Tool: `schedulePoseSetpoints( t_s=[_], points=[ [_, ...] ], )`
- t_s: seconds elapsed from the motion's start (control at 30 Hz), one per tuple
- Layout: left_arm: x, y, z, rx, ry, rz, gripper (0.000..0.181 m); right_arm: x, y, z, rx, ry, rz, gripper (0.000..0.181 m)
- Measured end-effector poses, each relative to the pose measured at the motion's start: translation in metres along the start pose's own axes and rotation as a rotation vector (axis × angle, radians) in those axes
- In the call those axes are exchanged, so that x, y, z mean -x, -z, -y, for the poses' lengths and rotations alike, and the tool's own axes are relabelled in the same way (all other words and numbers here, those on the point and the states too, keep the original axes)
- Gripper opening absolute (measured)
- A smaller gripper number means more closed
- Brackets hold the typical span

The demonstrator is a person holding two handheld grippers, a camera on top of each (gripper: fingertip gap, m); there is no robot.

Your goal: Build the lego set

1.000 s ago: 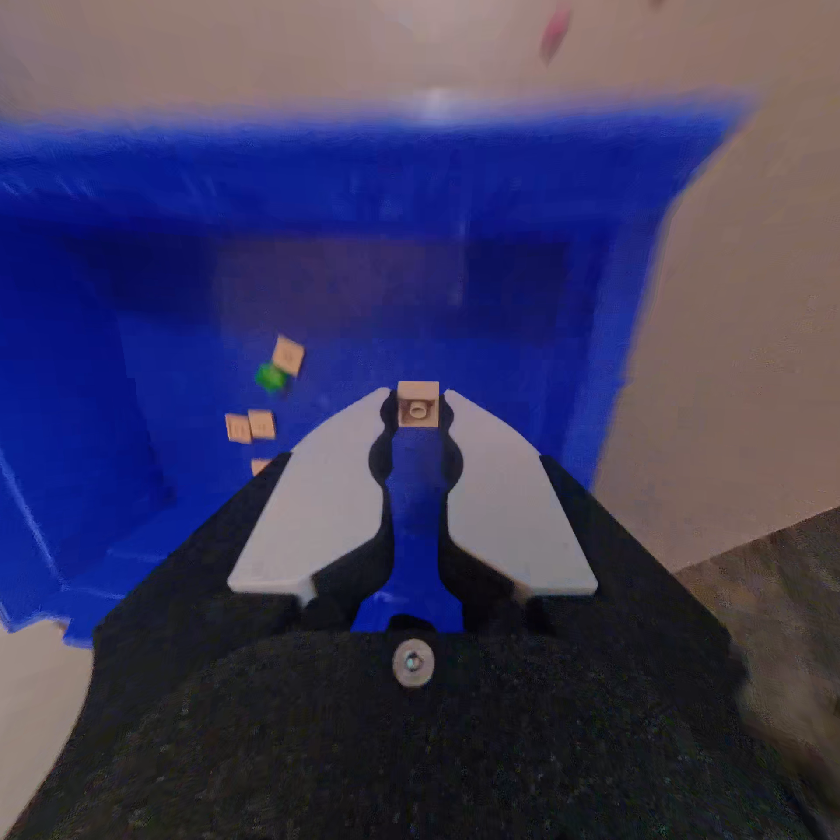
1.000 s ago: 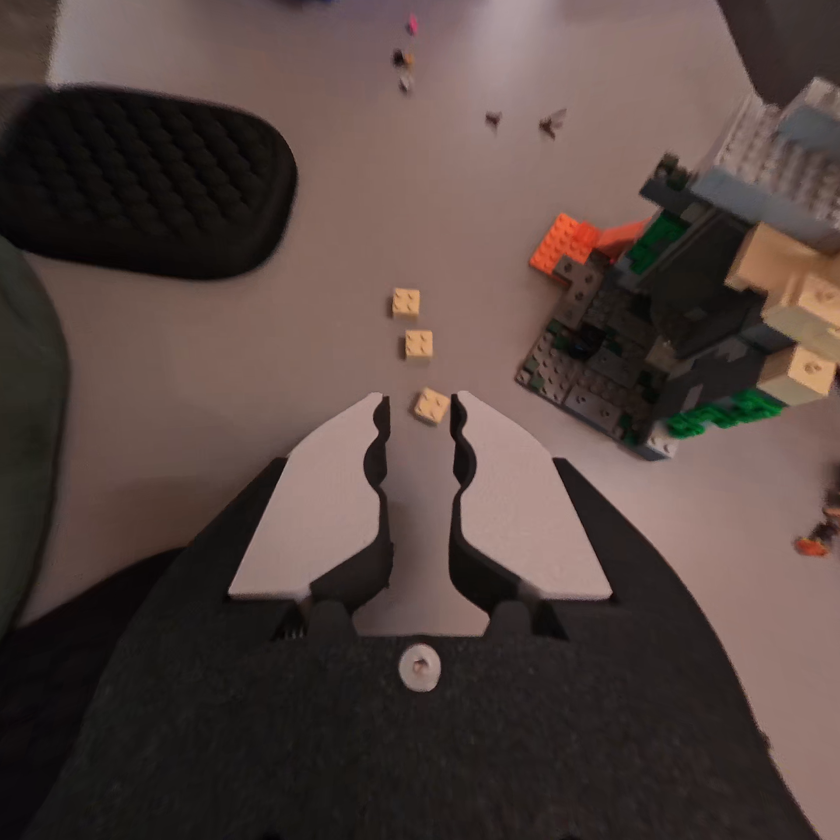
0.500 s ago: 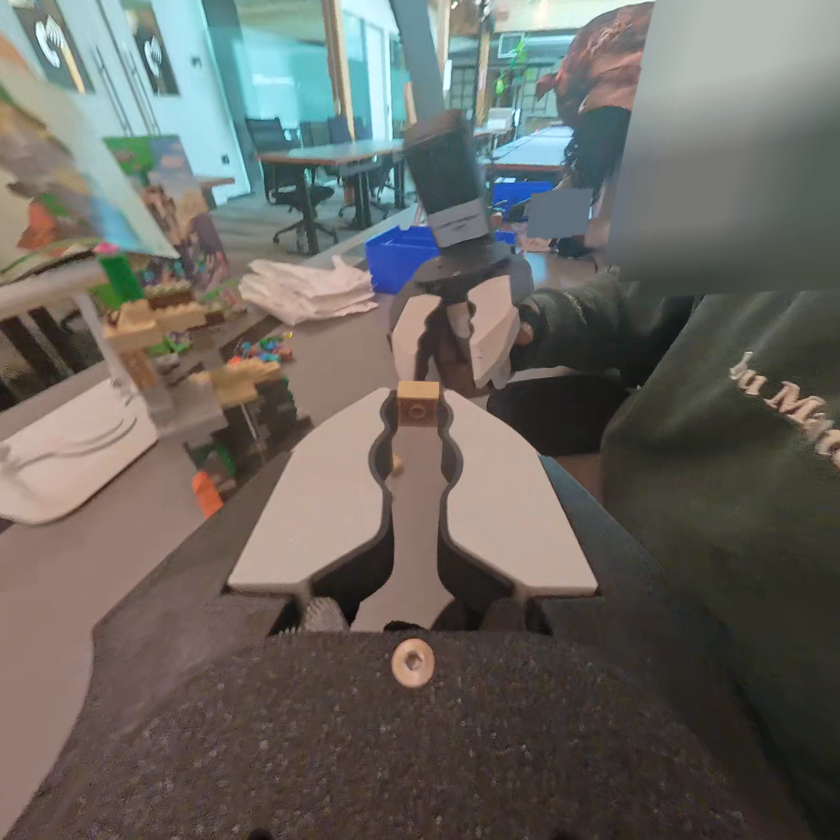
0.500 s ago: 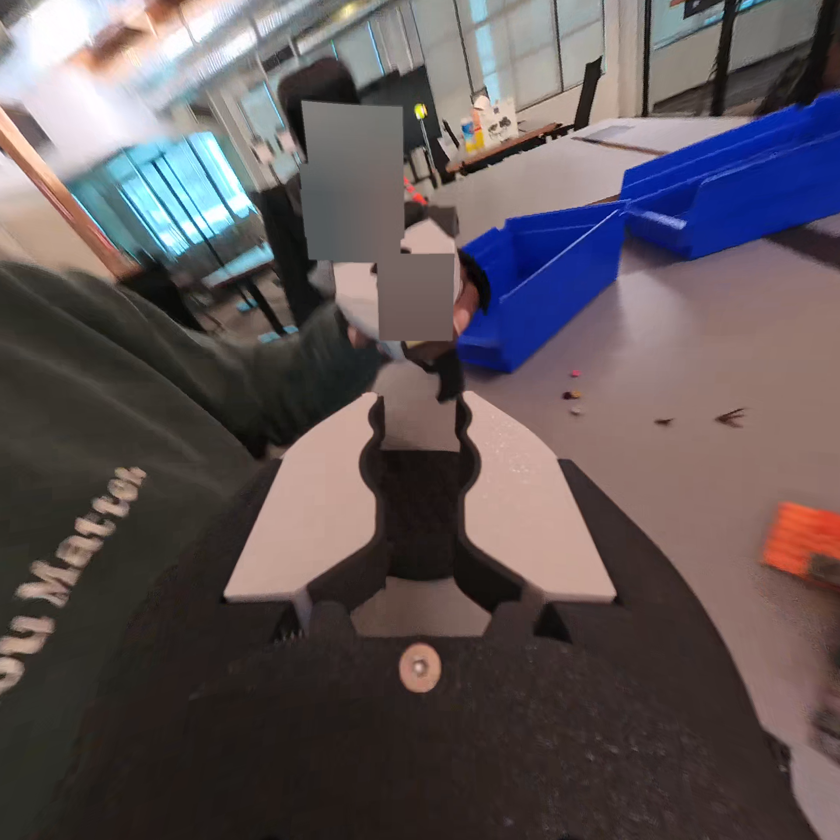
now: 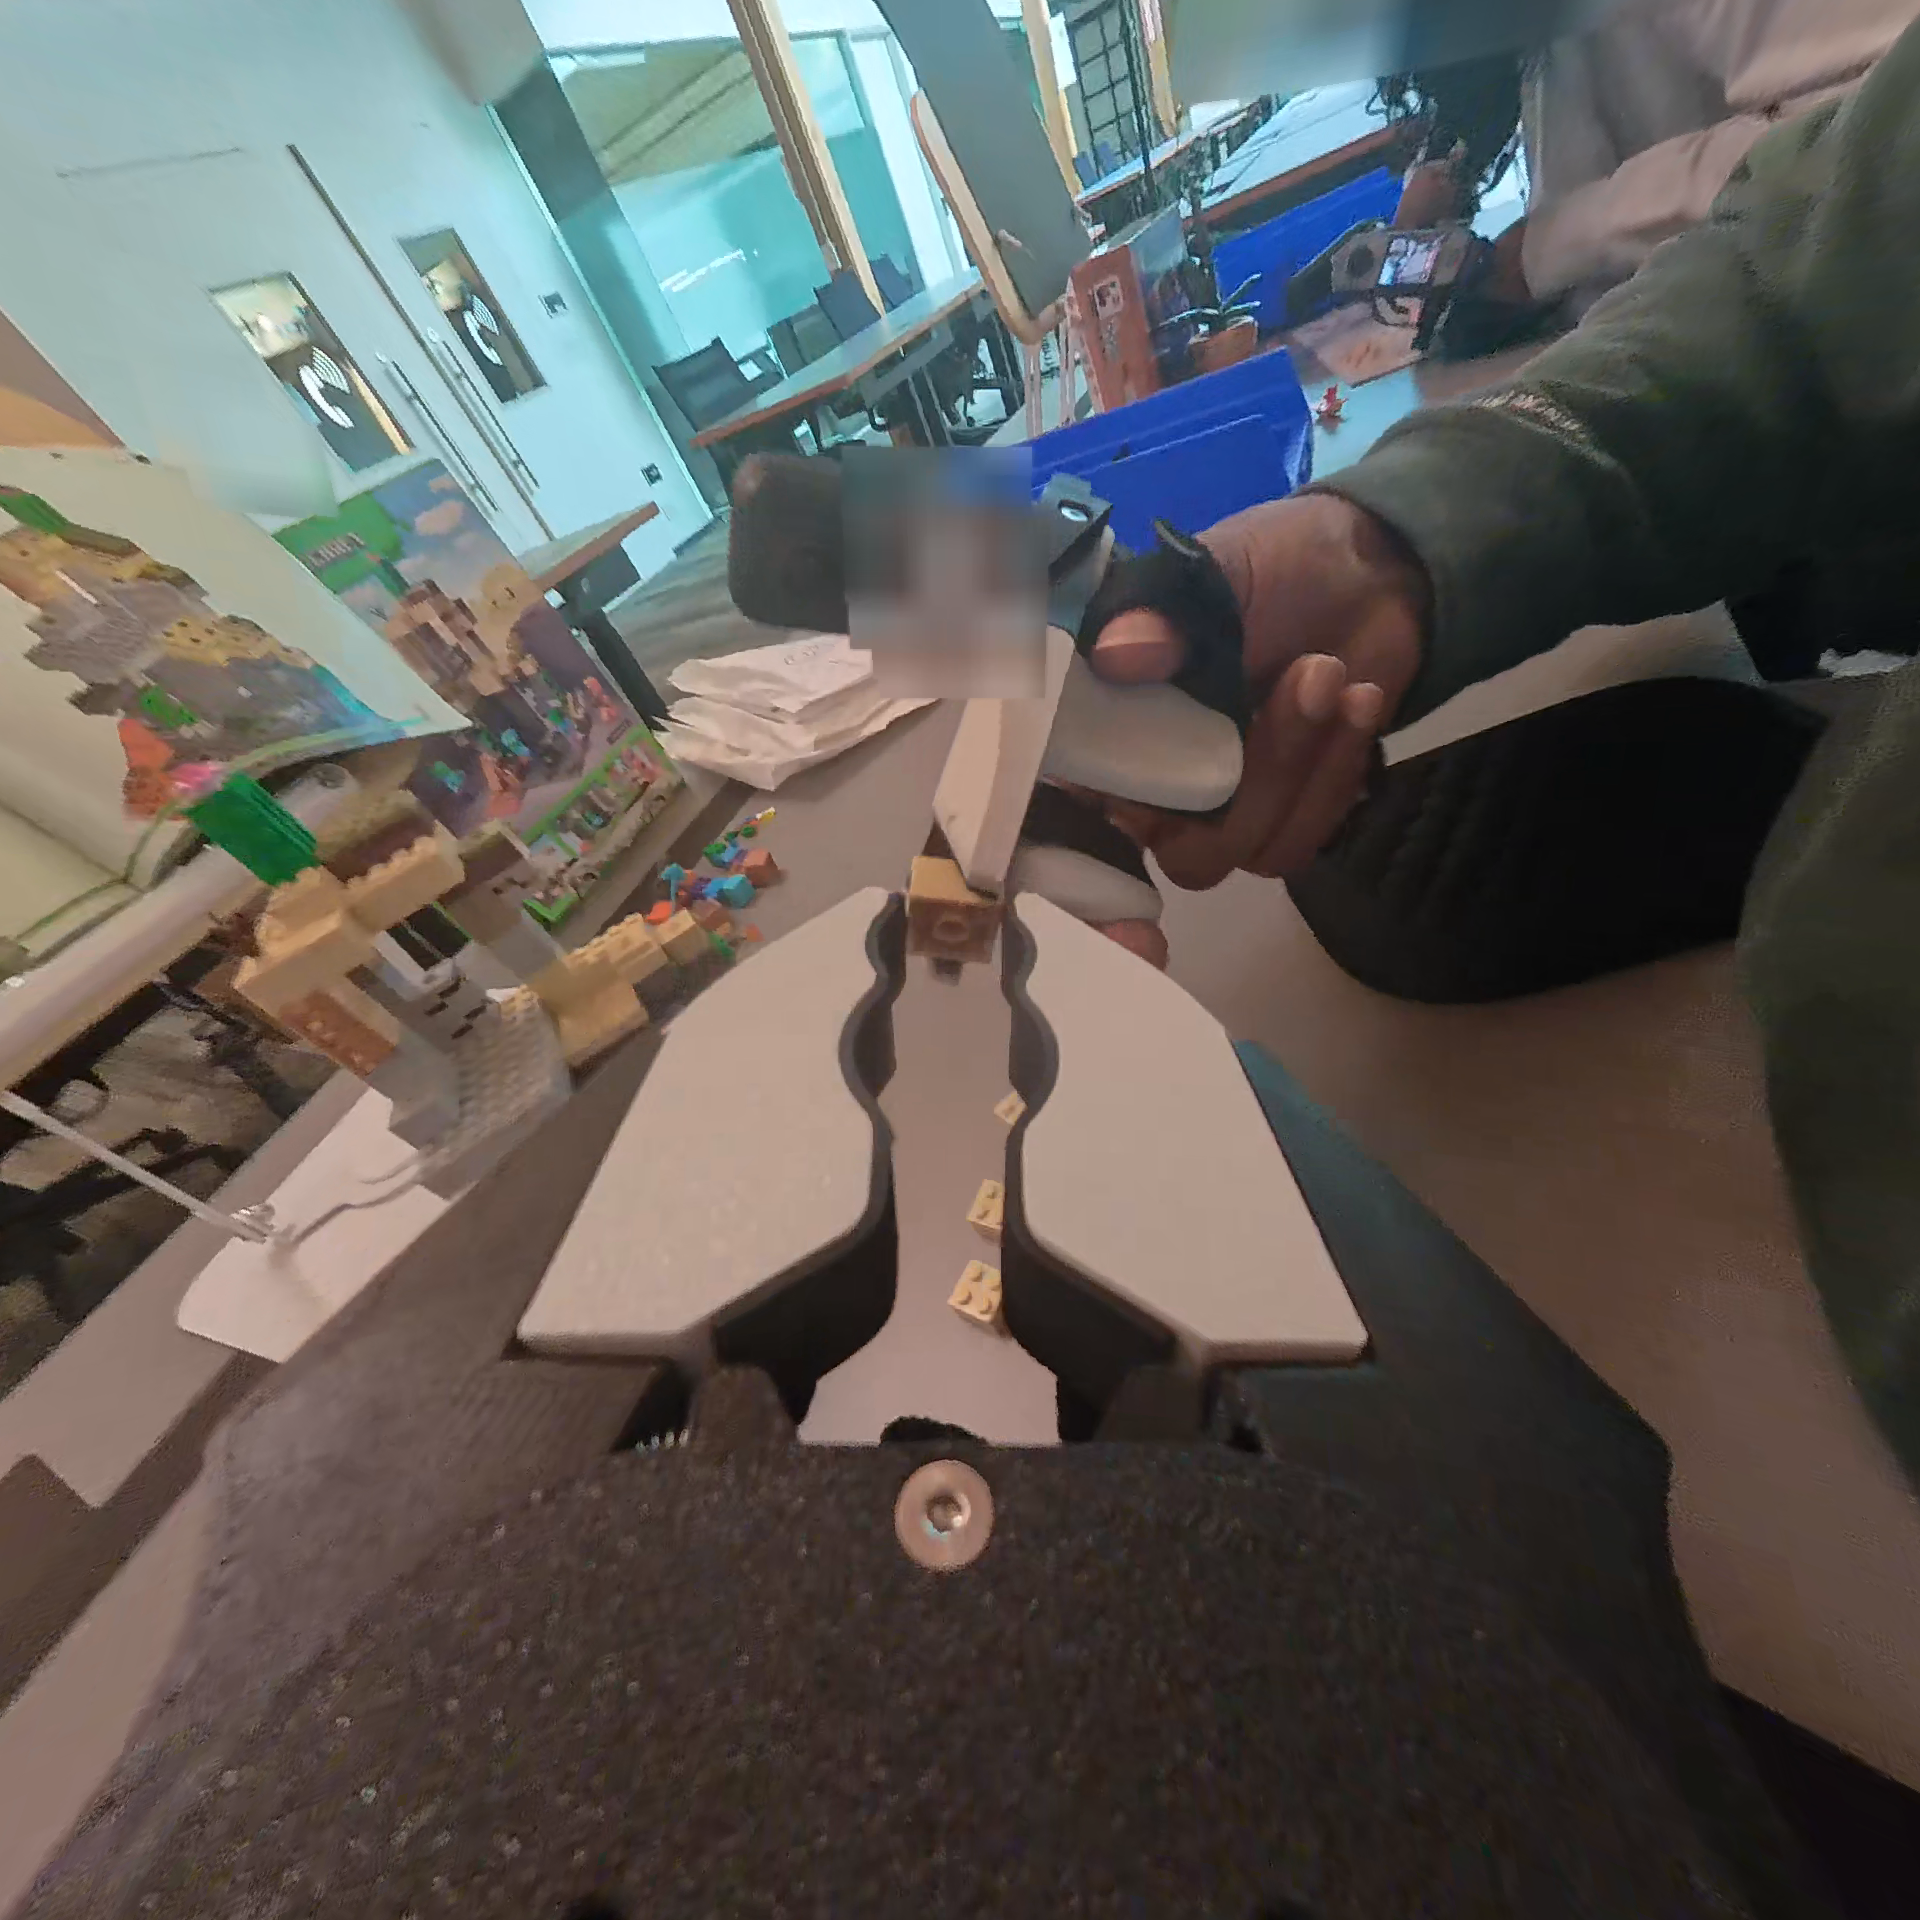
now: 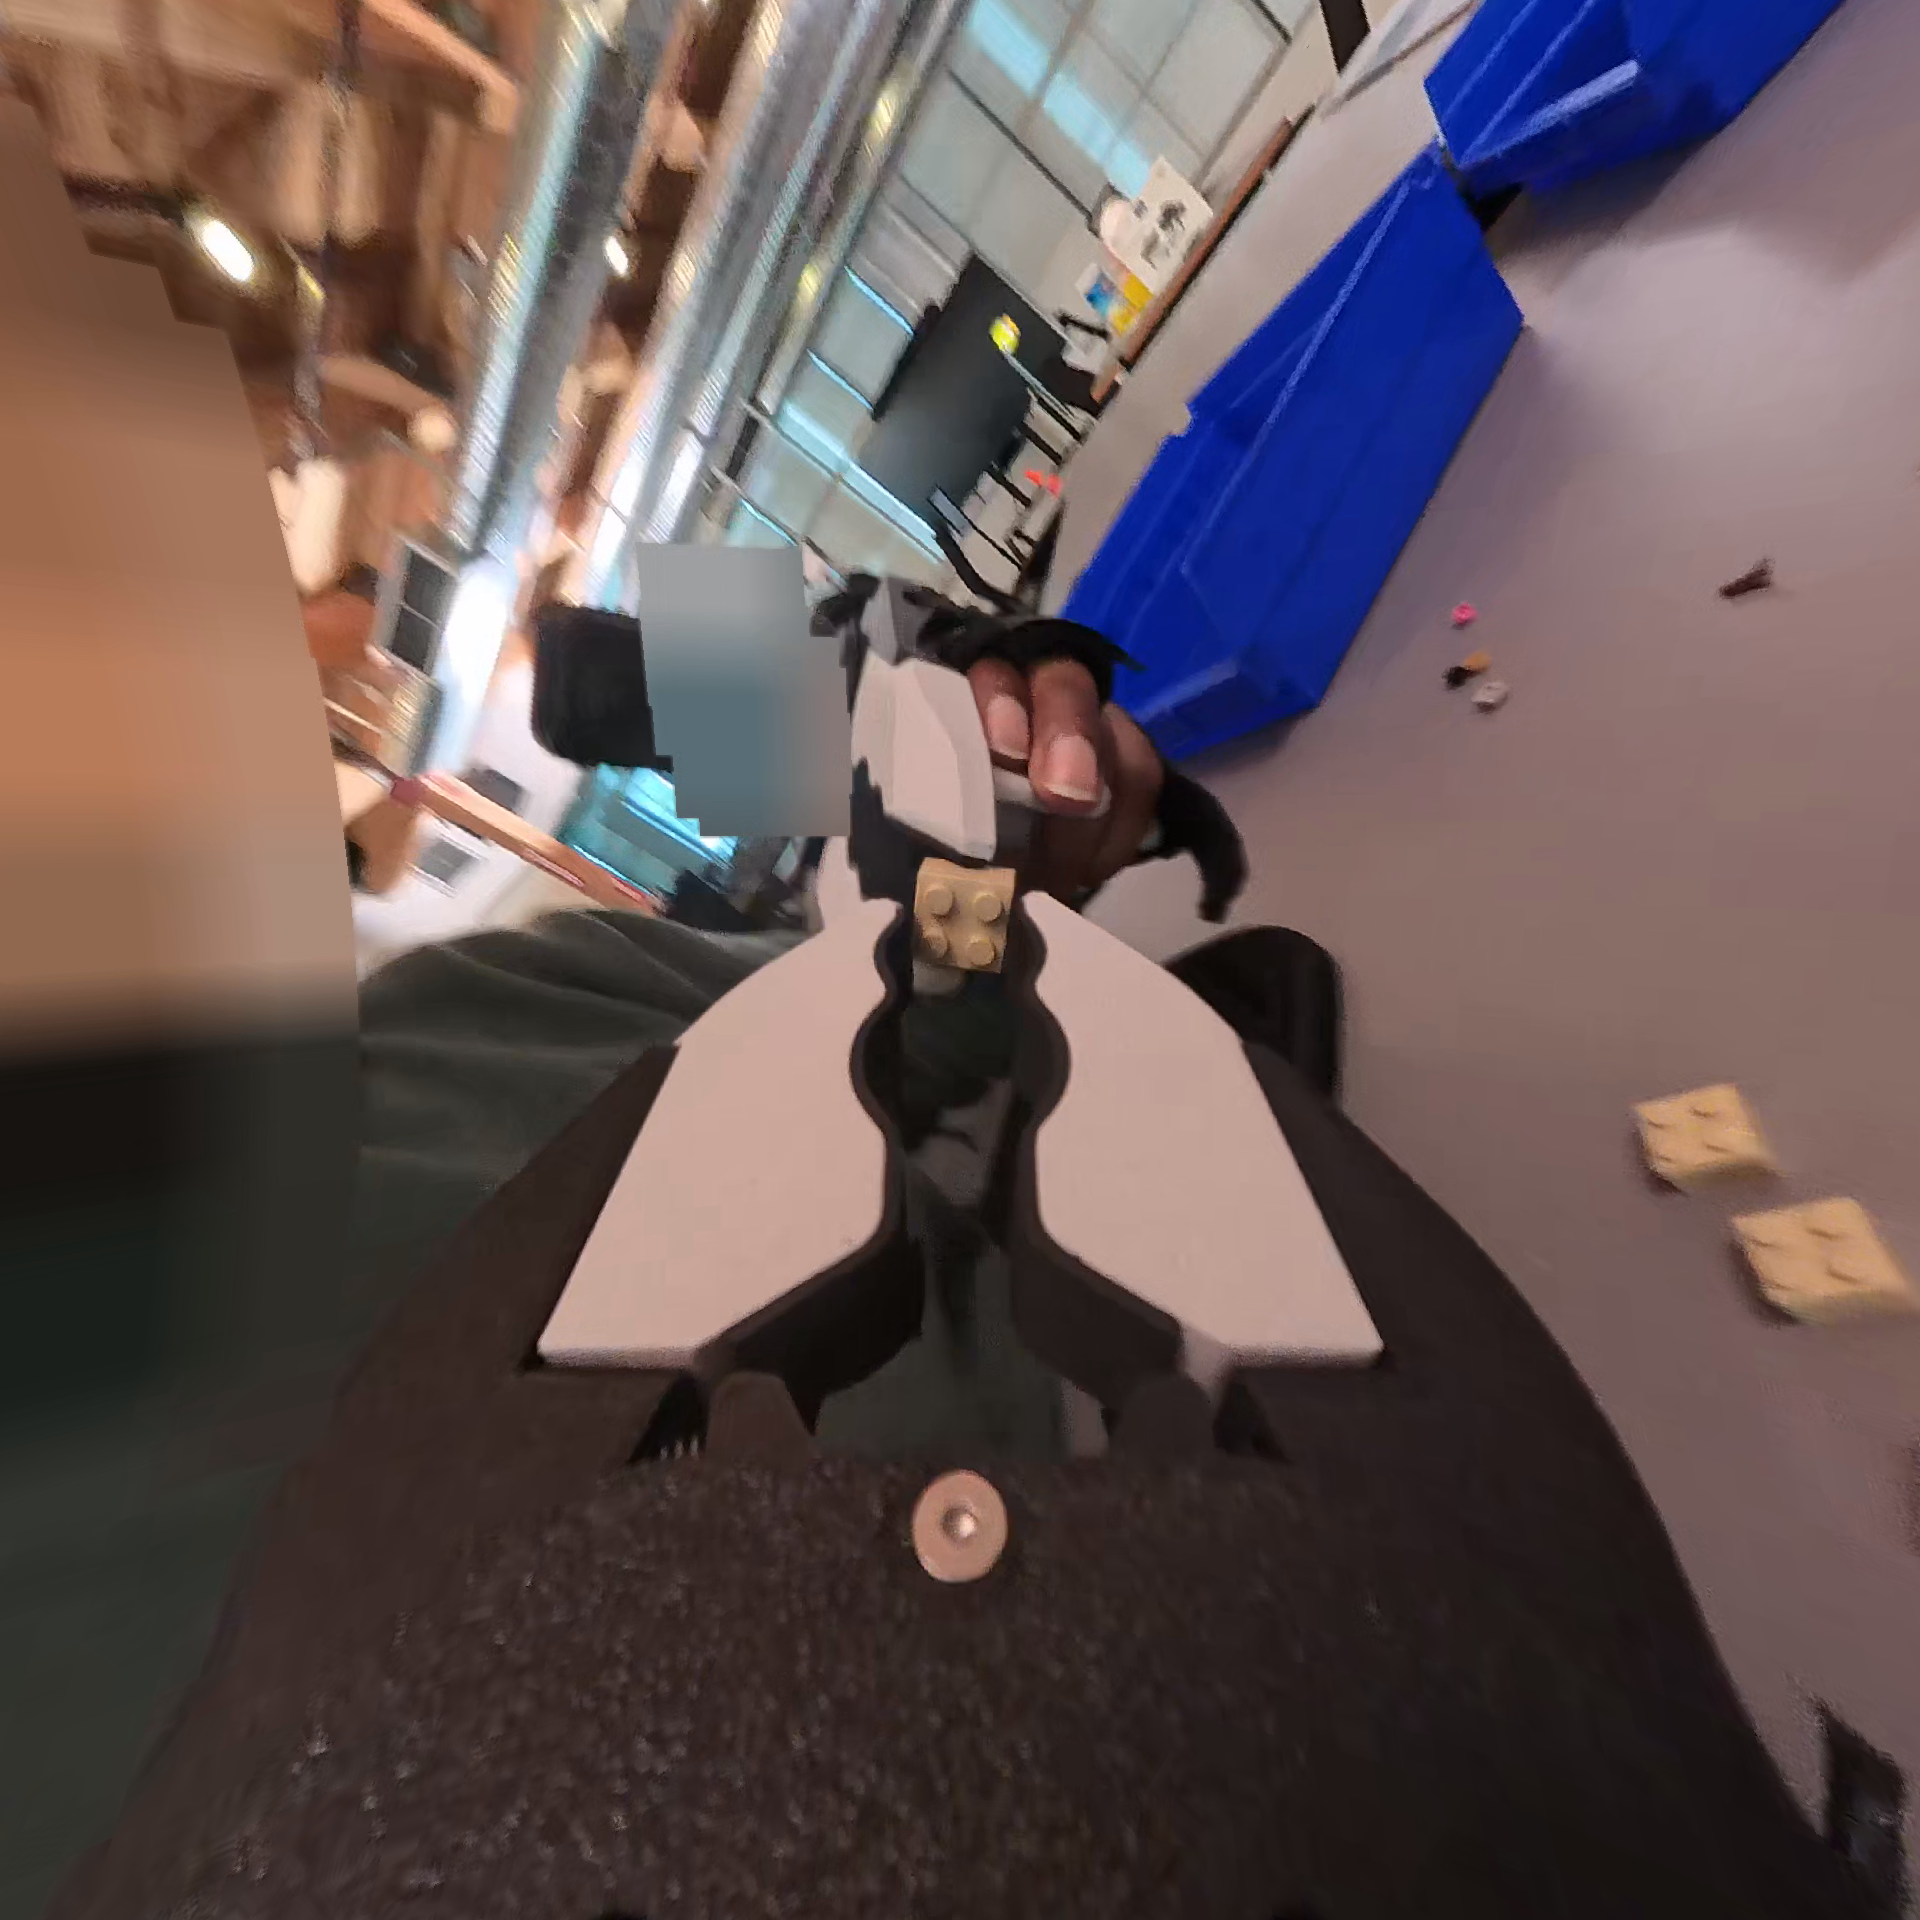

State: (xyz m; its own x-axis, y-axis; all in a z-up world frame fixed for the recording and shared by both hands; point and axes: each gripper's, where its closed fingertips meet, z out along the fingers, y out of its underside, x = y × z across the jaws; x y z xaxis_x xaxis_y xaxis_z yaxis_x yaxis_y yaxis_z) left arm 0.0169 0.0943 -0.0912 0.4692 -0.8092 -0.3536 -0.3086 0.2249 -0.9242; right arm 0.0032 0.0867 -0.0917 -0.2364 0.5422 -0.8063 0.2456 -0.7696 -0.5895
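My left gripper [image 5: 954,914] is shut on a small tan 2x2 lego plate [image 5: 954,923], held in the air above the grey table with its underside toward the left camera. The right wrist view shows the same plate [image 6: 962,923] stud side on. It sits between the tips of my right gripper [image 6: 964,920], whose jaws stand a little apart on either side of it. One right gripper finger [image 5: 985,800] touches the plate's upper corner. The partly built lego model [image 5: 416,966] stands to the left. Three more tan plates [image 5: 979,1294] lie on the table below.
Two of the loose tan plates [image 6: 1704,1135] also show at the right in the right wrist view. Blue bins [image 6: 1309,436] stand at the back. The set's box [image 5: 509,675], an open instruction booklet [image 5: 156,644], loose coloured bricks [image 5: 727,883] and white bags [image 5: 790,707] lie behind the model. The grippers are tip to tip, or close to it.
The left gripper carried the tan plate from the blue bin to above the table. The right gripper rose from the table plates, swung to face it, and its tips now flank the plate.
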Motion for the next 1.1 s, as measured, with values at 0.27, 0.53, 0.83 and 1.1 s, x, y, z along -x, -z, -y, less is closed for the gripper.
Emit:
schedulePoseSetpoints(
  t_s=[0.27,0.53,0.83,1.1],
  points=[
    [0.015,0.015,-0.044,0.126,0.181,0.040,0.017,-0.107,0.100,-0.037,0.825,0.677,-0.730,0.017],
    [0.005,0.013,-0.083,0.256,0.217,0.028,0.018,-0.144,0.113,-0.063,1.082,0.736,-0.805,0.018],
    [0.000,0.014,-0.094,0.281,0.273,0.013,0.020,-0.148,0.113,-0.060,1.095,0.736,-0.803,0.021],
    [-0.004,0.012,-0.099,0.299,0.285,0.008,0.020,-0.134,0.104,-0.046,0.906,0.738,-0.791,0.030]
  ],
)
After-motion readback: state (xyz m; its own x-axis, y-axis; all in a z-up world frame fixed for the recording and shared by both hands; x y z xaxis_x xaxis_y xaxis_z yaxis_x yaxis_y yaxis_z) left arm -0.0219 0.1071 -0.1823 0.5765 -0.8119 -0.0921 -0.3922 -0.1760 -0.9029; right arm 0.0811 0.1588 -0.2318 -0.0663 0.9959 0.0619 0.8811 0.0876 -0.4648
